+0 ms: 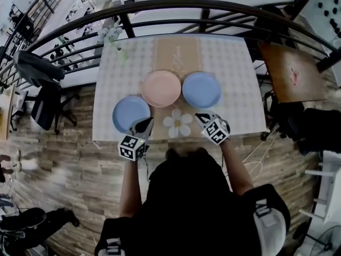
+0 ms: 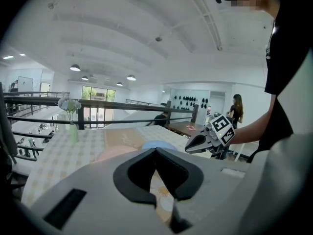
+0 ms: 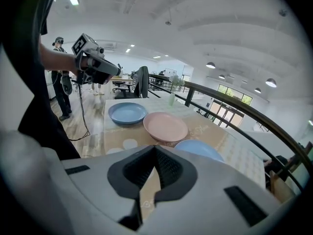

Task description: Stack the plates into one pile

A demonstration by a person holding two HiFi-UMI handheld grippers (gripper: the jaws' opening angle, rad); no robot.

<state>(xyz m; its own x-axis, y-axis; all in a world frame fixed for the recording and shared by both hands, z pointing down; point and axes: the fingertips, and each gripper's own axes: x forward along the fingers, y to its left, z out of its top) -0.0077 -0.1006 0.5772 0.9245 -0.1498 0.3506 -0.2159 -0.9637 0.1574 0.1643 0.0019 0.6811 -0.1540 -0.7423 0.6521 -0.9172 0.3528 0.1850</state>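
Mid-frame on table (image 1: pixel 234 63): 2 blue plates (image 1: pixel 131 114) (image 1: pixel 202 89), 1 pink plate (image 1: pixel 161 88), unstacked. Below, left gripper (image 1: pixel 146 123), right gripper (image 1: pixel 202 118): jaws pressed together, empty.

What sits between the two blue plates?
The pink plate, between the left blue plate and the right blue plate; clearest in the head view.
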